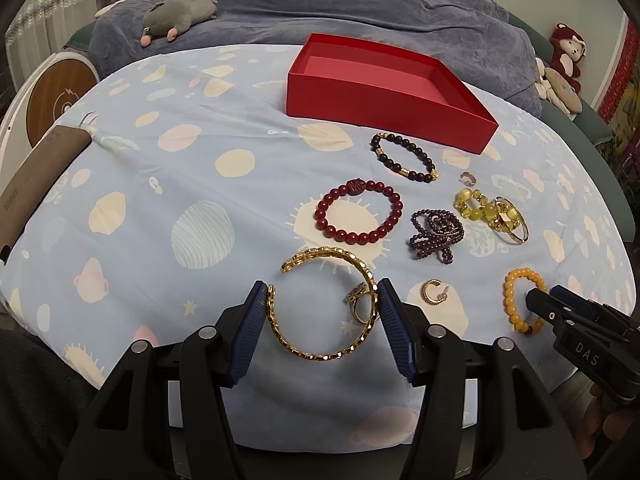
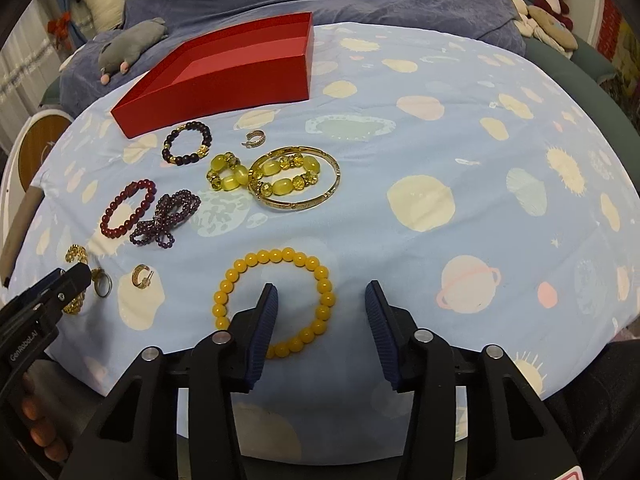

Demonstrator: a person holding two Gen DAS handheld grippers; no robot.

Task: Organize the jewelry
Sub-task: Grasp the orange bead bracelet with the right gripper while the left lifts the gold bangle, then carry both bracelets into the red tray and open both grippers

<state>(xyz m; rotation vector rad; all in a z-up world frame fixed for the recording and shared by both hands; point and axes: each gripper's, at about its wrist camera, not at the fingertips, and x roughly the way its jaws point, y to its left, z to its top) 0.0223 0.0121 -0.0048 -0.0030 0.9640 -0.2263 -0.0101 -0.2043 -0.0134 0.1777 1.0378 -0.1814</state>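
Observation:
My left gripper is shut on a gold chain bangle lying on the planet-print cloth, with a pad pressed against each side. A gold ring lies inside the bangle. In the right wrist view my right gripper is open. Its left finger stands inside the yellow bead bracelet, and the bracelet's right arc lies between the pads, untouched. The open red box stands at the far side of the table.
Between box and grippers lie a dark bead bracelet, a red bead bracelet, a purple strand, yellow glassy beads on a gold bangle and two small hoop earrings. A blue blanket with plush toys lies behind.

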